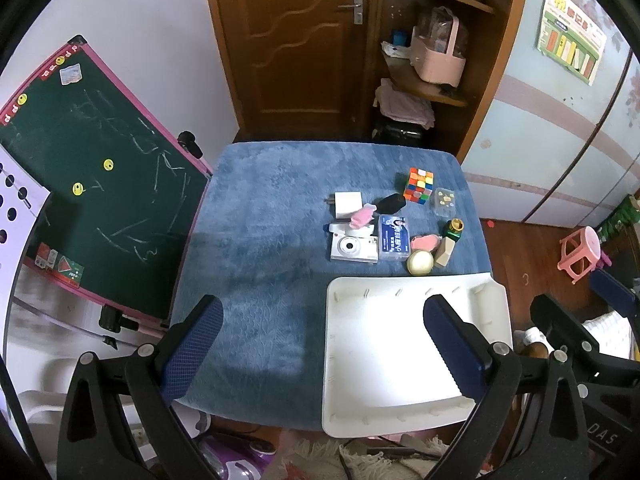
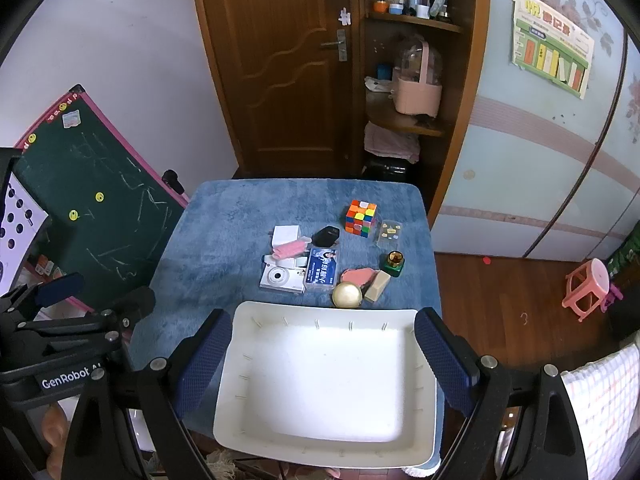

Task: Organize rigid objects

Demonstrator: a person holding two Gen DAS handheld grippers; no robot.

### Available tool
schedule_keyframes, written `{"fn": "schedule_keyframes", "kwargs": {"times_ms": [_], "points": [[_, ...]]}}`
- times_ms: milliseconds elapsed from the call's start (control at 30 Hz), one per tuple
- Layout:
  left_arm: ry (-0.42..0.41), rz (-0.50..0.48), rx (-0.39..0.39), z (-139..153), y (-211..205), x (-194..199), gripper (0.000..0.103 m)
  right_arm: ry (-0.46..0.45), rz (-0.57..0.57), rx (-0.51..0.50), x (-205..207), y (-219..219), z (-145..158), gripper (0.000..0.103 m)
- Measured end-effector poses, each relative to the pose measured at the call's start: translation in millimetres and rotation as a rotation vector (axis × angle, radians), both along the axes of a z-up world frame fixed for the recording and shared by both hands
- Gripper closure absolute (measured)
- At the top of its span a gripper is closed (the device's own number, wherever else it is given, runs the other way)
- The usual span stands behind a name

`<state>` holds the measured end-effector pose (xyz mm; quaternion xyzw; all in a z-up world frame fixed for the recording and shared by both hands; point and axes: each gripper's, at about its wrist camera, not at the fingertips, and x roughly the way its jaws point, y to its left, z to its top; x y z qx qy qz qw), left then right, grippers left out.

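Worktop [image 2: 224, 232], blue plush cover, centre of both views. White tray [image 2: 240, 408], empty, at lower centre in the right wrist view and lower right in the left wrist view. Item cluster just beyond the tray's far rim, centre right: puzzle cube [image 2: 361, 217], stiff and blocky, likely easy to pinch across opposite faces; white instant camera [image 2: 282, 278], probably the heaviest and most fragile piece, best taken across its short sides; blue card box [image 2: 322, 269], flat, smooth lid likely slippery, grip by the edges; clear small case [image 2: 389, 233]; green bottle with gold cap [image 2: 393, 263], upright, may tip; pale wooden block [image 2: 378, 285]; round cream compact [image 2: 347, 295], curved and apt to slide; white charger [image 2: 287, 235]; black oval item [image 2: 326, 235]; pink pieces, material unclear. Left claw [image 1: 324, 348]: spread wide, holding nothing, above the worktop's near part. Right claw [image 2: 322, 360]: spread wide, holding nothing, straddling the tray from above.
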<state>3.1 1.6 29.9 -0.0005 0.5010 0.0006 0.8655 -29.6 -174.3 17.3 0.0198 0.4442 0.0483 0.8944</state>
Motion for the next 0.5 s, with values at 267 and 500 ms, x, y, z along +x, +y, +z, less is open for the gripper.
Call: {"fn": "schedule_keyframes", "kwargs": {"times_ms": [267, 500], "points": [[-0.028, 0.034, -0.001, -1.9, -9.5, -6.4, 0.003, -0.037, 0.030, -0.023, 3.5, -14.2, 1.0, 0.010], [-0.064, 0.059, 0.012, 6.0, -14.4, -2.5, 0.003, -0.088, 0.041, -0.043, 5.4, -33.1, 5.1, 0.010]]}}
